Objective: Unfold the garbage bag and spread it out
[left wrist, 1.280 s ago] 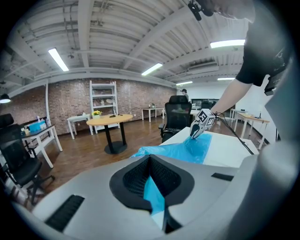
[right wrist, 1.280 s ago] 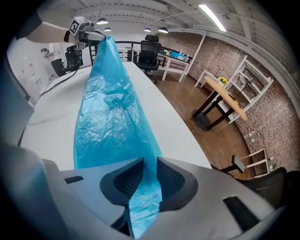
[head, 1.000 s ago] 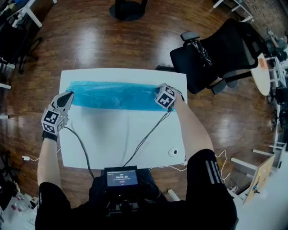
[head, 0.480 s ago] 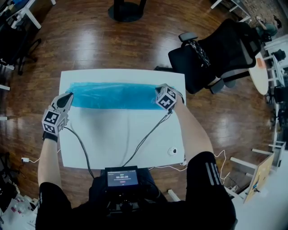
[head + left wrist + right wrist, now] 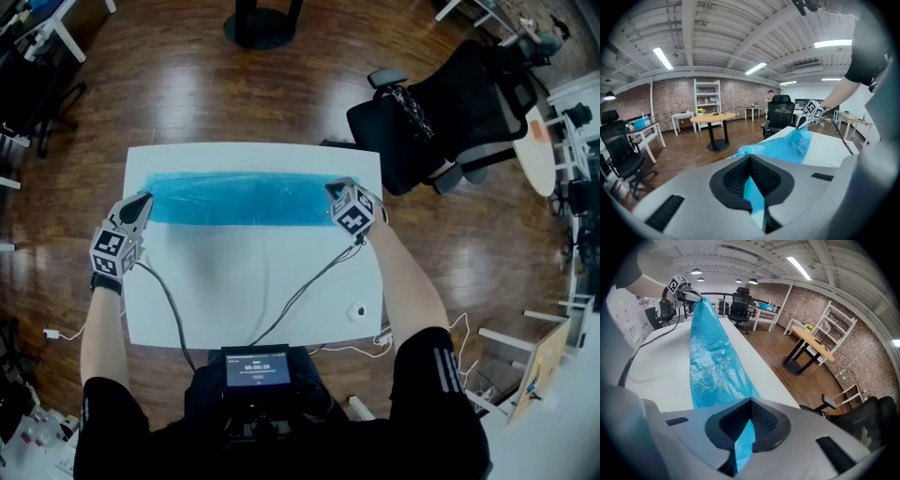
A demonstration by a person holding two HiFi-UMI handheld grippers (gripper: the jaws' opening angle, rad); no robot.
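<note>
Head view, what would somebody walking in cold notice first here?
A bright blue garbage bag stretched in a long strip across the far side of the white table. The left gripper pinches its left end and the right gripper its right end. A black office chair stands on the wood floor beyond the table's right corner.

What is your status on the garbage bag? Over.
Left gripper shut on garbage bag, left end. Right gripper shut on right end. Bag a long strip across table. Nothing blocking.
</note>
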